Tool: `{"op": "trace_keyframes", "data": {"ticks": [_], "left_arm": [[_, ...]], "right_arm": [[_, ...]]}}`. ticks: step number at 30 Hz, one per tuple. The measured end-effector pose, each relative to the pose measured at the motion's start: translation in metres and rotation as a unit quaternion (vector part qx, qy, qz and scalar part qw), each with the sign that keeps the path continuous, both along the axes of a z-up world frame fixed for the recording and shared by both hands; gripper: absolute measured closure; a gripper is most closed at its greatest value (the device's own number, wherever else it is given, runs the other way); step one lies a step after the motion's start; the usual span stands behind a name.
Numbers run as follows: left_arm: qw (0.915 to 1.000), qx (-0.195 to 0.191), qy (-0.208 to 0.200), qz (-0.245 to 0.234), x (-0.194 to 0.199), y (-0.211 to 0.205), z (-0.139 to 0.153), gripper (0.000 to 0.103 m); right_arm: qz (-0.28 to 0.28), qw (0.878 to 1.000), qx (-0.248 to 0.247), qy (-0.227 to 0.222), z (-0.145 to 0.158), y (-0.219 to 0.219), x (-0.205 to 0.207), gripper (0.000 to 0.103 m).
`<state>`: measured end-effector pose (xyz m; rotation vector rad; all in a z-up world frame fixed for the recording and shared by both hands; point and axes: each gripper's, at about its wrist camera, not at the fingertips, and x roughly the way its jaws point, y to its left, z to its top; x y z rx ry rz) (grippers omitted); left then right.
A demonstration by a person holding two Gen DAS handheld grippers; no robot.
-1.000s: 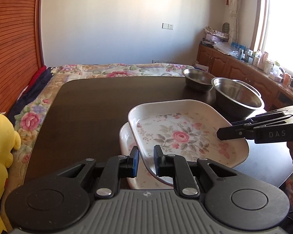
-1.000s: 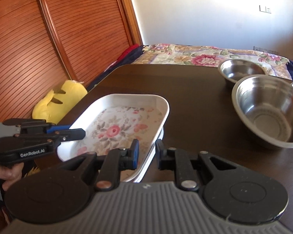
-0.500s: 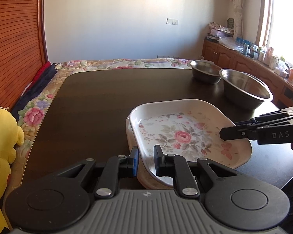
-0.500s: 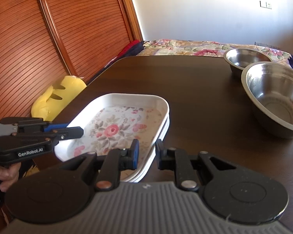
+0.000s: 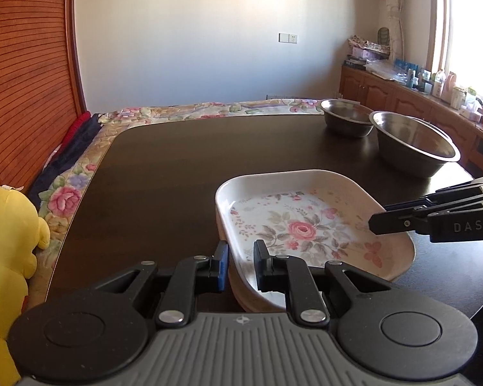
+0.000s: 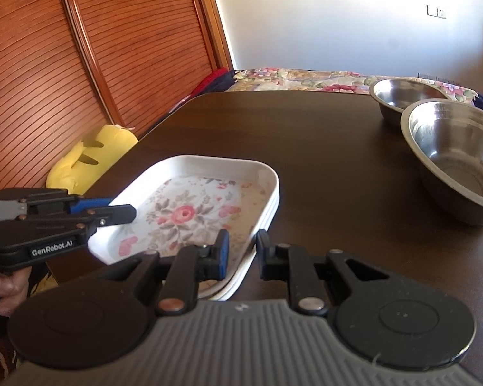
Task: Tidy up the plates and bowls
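Observation:
A white floral plate [image 5: 306,222] sits nested on another like it near the front edge of the dark table [image 5: 193,160]; it also shows in the right wrist view [image 6: 193,212]. My left gripper [image 5: 240,262] is shut on the plate's near-left rim. My right gripper [image 6: 241,254] is shut on its opposite rim. Each gripper shows in the other's view, the right [image 5: 380,222] and the left [image 6: 125,209]. A large steel bowl [image 5: 412,148] and a small steel bowl [image 5: 347,119] stand at the far right.
A yellow plush toy [image 5: 6,241] sits left of the table. A floral bedspread [image 5: 193,109] lies beyond the far edge. A wooden slatted wall [image 6: 80,64] stands at the left, and a cluttered cabinet [image 5: 418,96] under the window at the right.
The top plate, held by both grippers, has come down and now sits squarely nested on the lower plate. Both cameras have dropped lower toward the table.

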<state>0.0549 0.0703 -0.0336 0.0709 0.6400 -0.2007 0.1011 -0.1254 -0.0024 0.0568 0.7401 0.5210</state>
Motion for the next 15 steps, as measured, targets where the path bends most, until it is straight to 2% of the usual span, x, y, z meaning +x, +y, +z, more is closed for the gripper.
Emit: {"op": "trace_keyframes", "data": {"ticks": [6,15], "left_arm": [[0.9999,-0.012,0.003,0.004,0.002,0.005,-0.001,0.085],[0.9995,-0.013,-0.029,-0.002,0.001,-0.003,0.013,0.080]], "right_arm": [[0.000,1.000,0.003,-0.001,-0.001,0.000,-0.002,0.081],[-0.006,0.999,0.018,-0.028,0.010,-0.009,-0.007,0.081]]}}
